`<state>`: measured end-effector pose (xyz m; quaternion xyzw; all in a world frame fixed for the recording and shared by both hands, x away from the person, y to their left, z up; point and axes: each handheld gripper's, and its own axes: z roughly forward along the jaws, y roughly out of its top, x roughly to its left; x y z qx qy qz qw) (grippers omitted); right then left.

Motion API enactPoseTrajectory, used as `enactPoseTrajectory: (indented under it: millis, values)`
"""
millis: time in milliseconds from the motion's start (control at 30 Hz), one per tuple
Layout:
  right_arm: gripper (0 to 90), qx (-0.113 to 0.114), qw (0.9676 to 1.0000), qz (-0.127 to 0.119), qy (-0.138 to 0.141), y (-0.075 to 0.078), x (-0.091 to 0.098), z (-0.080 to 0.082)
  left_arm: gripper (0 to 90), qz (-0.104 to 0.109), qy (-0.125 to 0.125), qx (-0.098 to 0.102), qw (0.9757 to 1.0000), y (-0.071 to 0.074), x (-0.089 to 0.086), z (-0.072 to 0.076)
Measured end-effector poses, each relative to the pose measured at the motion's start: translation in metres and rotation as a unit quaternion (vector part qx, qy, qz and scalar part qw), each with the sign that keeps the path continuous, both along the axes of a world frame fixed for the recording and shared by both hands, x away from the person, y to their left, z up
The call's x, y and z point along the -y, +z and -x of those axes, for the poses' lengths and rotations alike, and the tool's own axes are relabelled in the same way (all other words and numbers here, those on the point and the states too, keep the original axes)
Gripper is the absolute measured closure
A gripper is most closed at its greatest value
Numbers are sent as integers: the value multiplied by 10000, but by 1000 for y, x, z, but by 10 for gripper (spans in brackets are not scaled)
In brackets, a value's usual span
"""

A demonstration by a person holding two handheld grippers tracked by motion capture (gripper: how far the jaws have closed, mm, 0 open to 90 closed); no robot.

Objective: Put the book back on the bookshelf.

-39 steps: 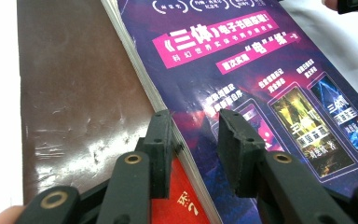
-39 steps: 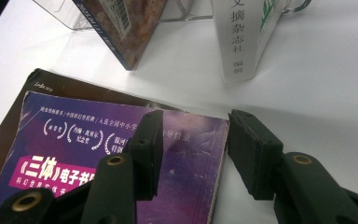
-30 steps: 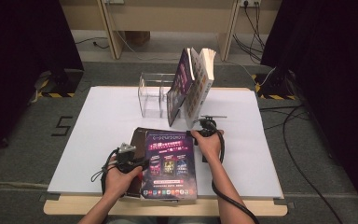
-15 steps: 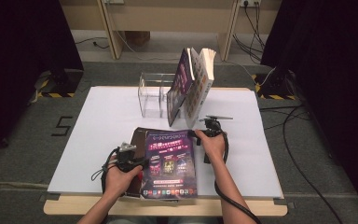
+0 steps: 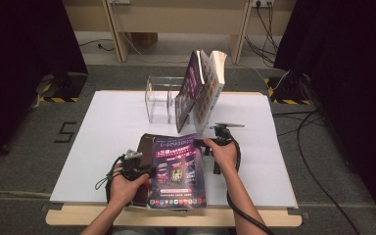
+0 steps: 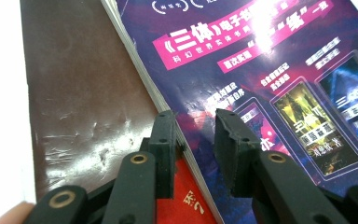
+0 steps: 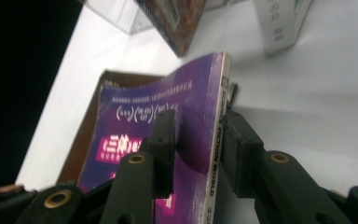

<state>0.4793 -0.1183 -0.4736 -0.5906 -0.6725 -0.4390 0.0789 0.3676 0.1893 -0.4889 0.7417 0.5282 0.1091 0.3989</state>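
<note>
Right tool (image 7: 196,144) clamped on purple magazine's (image 5: 178,169) spine at frame centre, jaws just closing; left tool (image 6: 193,140) part-open, gripping nothing.

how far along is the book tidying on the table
Done: two books stand leaning against the clear acrylic rack. In hand: the right gripper clamps the spine edge of the purple glossy magazine; the left gripper straddles its other edge. Left: racking it and the brown book beneath.
</note>
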Motion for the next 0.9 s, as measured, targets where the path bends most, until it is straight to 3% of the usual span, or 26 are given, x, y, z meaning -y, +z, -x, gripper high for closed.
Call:
enactPoseTrajectory:
  millis: [333,467,500,633,700,900]
  values:
    - [791,-110,9998,111,106,7,-5,1,681,-17,33,28,10000,0,-1,2]
    - [822,-80,9999,4,77,11,-5,4,655,105,7,55,9999,-1,-4,3]
    - [825,-57,10000,-4,65,12,-6,4,649,235,-25,90,9997,0,-5,5]
    - [831,-15,10000,-38,-38,19,-7,12,627,423,-44,347,9985,8,-11,12]
    - [832,69,9999,-60,-73,22,-8,15,616,422,-44,451,9981,10,-15,16]
    - [834,438,9990,-64,-85,36,-12,28,563,422,126,509,9977,9,-29,26]
